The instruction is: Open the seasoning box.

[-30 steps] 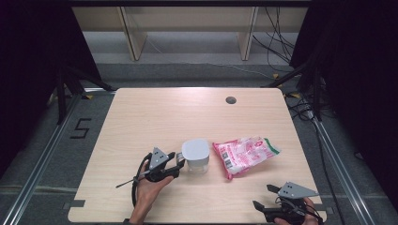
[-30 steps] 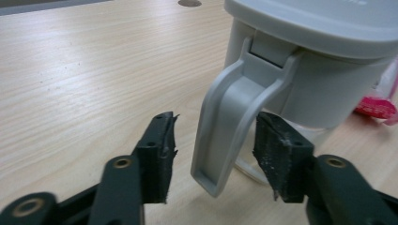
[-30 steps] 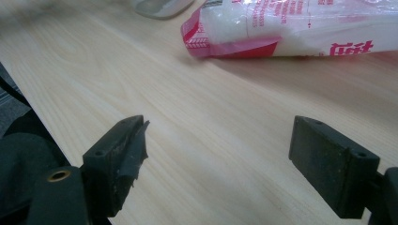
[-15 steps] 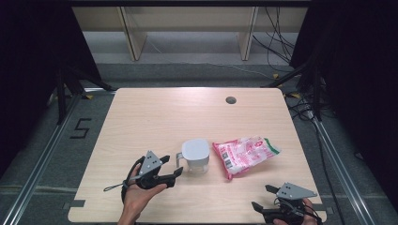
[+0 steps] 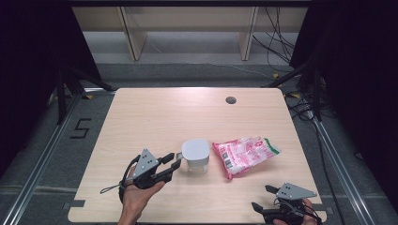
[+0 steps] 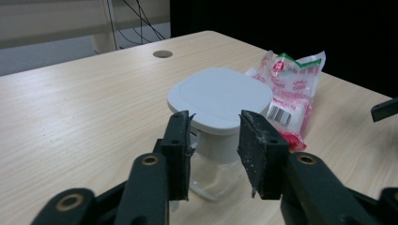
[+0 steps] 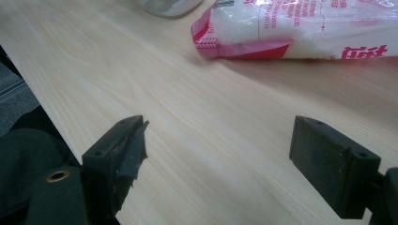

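Observation:
A clear jar with a white square lid [image 5: 196, 152] [image 6: 220, 93] stands near the table's middle front. My left gripper [image 5: 176, 161] [image 6: 213, 126] points at its left side. Its jaws have just been closing; they stand narrowed but apart, with the tips just short of the lid's near edge and nothing pressed between the pads. A pink and white food packet [image 5: 244, 154] [image 6: 291, 89] [image 7: 300, 28] lies flat to the right of the jar. My right gripper [image 5: 262, 197] [image 7: 218, 140] rests low at the front right corner, jaws wide open over bare wood, short of the packet.
The pale wooden table [image 5: 155, 117] has a round cable hole [image 5: 230, 100] [image 6: 162, 54] near its far edge. Wooden shelf legs [image 5: 129, 35] and loose cables [image 5: 277, 28] lie on the floor behind. Dark curtains flank both sides. The front edge [image 7: 51, 117] runs close by the right gripper.
My left gripper has drawn back slightly from the jar toward the left and its jaws have narrowed. The jar, the packet and the right gripper have stayed put.

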`<state>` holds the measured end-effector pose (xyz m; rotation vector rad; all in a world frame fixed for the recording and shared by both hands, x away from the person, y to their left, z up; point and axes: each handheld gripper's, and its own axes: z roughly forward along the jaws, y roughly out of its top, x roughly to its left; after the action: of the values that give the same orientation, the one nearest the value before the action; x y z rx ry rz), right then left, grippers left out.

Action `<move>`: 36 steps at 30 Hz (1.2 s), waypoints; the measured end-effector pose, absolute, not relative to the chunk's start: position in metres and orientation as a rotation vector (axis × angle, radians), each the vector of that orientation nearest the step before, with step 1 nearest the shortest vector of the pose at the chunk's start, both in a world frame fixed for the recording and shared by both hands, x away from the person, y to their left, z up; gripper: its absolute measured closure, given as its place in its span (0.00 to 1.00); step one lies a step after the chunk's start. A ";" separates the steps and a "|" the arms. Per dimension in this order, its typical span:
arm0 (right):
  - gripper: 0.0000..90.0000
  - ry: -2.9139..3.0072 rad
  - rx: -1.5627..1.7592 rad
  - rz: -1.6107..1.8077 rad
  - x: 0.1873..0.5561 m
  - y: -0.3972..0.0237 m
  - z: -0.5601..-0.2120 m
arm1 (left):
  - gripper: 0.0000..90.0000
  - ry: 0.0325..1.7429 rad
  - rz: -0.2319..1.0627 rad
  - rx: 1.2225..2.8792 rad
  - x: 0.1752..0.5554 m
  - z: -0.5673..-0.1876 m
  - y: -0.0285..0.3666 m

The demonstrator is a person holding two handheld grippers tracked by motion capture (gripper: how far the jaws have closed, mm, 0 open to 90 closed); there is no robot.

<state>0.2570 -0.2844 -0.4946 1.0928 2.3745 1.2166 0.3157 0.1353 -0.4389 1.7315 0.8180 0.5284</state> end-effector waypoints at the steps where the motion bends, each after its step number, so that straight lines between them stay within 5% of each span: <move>1: 0.22 2.367 1.088 1.227 0.258 -0.285 -0.495 | 0.79 0.818 0.546 1.724 0.317 -0.438 0.136; 12: 0.21 2.366 1.087 1.240 0.262 -0.285 -0.496 | 0.95 0.816 0.529 1.710 0.340 -0.441 0.129; 32: 0.17 2.303 1.047 1.405 0.269 -0.271 -0.489 | 0.96 0.820 0.507 1.711 0.355 -0.450 0.122; 36: 0.41 2.316 1.004 1.445 0.280 -0.262 -0.483 | 0.96 0.834 0.500 1.703 0.354 -0.451 0.122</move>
<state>0.2803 -0.2620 -0.4827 1.0041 2.3157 1.4446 0.3540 0.1224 -0.4512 1.7028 0.8344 0.5002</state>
